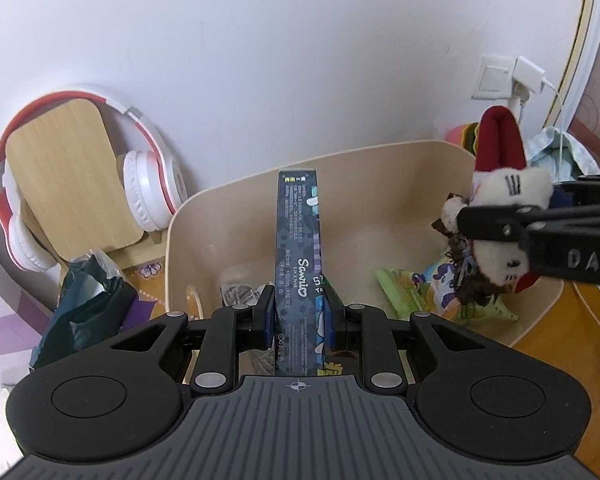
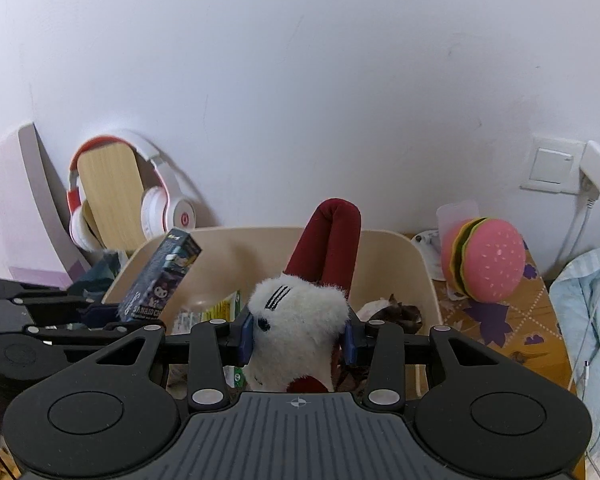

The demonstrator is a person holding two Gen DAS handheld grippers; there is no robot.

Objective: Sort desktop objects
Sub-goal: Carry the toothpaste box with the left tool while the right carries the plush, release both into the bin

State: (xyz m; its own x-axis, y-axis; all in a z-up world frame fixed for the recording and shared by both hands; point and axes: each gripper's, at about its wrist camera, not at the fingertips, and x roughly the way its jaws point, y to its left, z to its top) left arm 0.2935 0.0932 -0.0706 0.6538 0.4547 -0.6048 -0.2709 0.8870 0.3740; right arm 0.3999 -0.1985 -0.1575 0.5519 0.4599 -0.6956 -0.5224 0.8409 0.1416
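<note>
My left gripper (image 1: 299,316) is shut on a tall dark blue Sanrio box (image 1: 298,256) and holds it upright above the beige bin (image 1: 260,192). The box also shows in the right wrist view (image 2: 160,276). My right gripper (image 2: 299,338) is shut on a white plush toy with long red ears (image 2: 300,312) and holds it over the same bin (image 2: 416,264). In the left wrist view the plush toy (image 1: 504,192) hangs at the right, over the bin's right side. A green snack packet (image 1: 440,292) and other small items lie in the bin.
Red and white headphones (image 1: 148,184) hang on a wooden stand (image 1: 64,176) behind the bin on the left. A dark plastic bag (image 1: 84,308) lies left of the bin. A pink burger plush (image 2: 488,264) sits right of the bin. A wall socket with a charger (image 2: 596,168) and a blue cloth (image 2: 588,312) are at the right.
</note>
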